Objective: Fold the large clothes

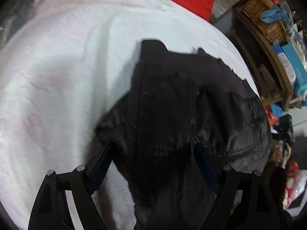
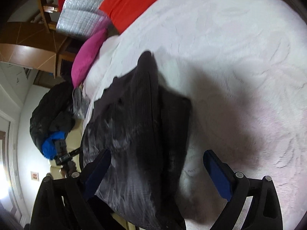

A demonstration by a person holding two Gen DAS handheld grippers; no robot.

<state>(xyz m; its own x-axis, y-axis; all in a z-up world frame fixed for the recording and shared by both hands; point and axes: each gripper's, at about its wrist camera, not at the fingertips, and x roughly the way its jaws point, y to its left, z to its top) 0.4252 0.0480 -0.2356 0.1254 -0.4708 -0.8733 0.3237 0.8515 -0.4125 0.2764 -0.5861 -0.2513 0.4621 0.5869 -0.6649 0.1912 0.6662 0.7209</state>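
Soft indoor light, motion blur throughout, strong fisheye bending with dark corners, window glare left of the right gripper (image 2: 157, 164), grey shadow on the white blanket (image 2: 239, 57) ahead of it.

White bed (image 2: 239, 48), perhaps wooden shelving (image 1: 268, 53)

Slightly shiny black padded garment (image 1: 172, 105) lies on fuzzy white blanket (image 1: 57, 67).
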